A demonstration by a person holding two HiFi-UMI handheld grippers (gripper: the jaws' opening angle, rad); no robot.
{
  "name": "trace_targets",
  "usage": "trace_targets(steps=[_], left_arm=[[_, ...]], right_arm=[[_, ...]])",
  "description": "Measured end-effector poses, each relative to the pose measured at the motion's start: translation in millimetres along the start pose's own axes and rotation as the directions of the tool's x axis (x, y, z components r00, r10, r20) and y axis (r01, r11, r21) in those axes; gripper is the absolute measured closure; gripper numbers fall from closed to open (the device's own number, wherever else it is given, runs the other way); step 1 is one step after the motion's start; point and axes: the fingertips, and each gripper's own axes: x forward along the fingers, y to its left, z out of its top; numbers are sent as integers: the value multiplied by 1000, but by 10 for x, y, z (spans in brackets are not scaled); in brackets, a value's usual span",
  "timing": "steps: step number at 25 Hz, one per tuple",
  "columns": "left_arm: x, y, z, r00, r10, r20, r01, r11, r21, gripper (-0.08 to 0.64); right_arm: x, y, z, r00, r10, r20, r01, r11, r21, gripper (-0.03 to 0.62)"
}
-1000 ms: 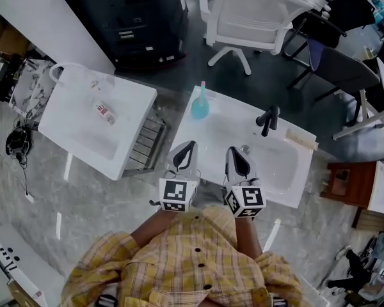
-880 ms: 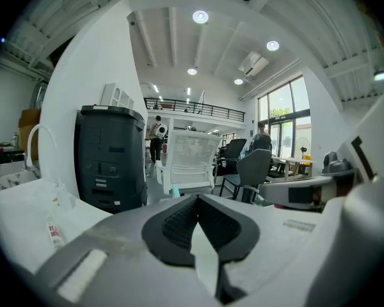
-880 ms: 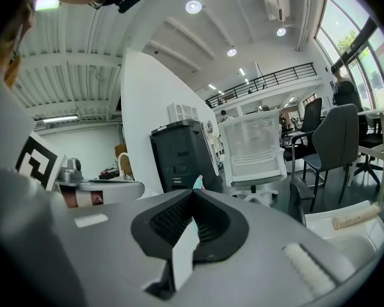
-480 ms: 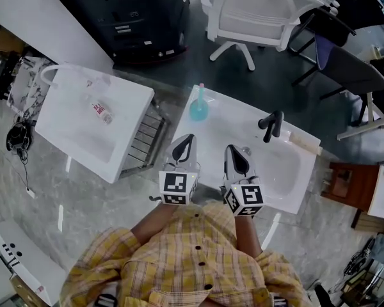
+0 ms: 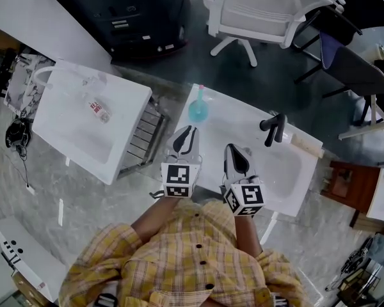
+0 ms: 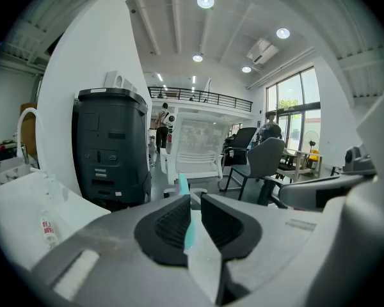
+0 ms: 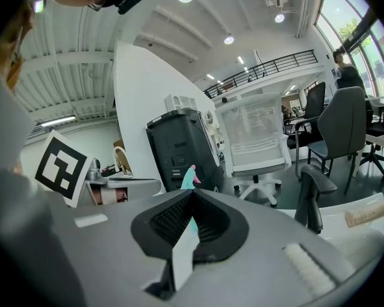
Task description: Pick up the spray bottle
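Observation:
The spray bottle [image 5: 199,107], teal with a pink tip, stands at the far left corner of the white sink counter [image 5: 225,128]. My left gripper [image 5: 185,133] hovers over the counter's near left part, short of the bottle and pointing at it. Its jaws have just been opening and show a narrow gap with nothing in it. In the left gripper view [image 6: 195,200] the bottle [image 6: 183,185] shows through that gap, farther off. My right gripper [image 5: 234,152] is beside the left one with its tips together. From the right gripper view [image 7: 192,196] the bottle [image 7: 191,176] pokes up just beyond the tips.
A black faucet [image 5: 273,128] stands at the back of the basin [image 5: 283,165], right of both grippers. A second white sink unit [image 5: 89,117] with a small bottle on it sits to the left, across a gap. A white office chair [image 5: 262,8] and a dark cabinet [image 5: 125,11] stand beyond the counter.
The left gripper has moved forward over the counter toward the spray bottle. The right gripper has shifted only a little. Nothing was taken hold of.

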Motion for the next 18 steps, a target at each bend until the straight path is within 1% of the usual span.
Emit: trace_targets(steps=[5, 12, 18], left_arm=[[173, 3, -16, 1000, 5, -20, -5, 1000, -1, 483], [413, 20, 7, 999, 16, -30, -16, 1000, 13, 436], [604, 103, 24, 998, 44, -44, -44, 999, 6, 428]], right_arm=[[53, -51, -22, 1000, 0, -14, 1, 1000, 8, 592], [117, -139, -70, 1000, -4, -29, 5, 1000, 16, 592], [167, -178, -84, 999, -3, -41, 4, 1000, 17, 592]])
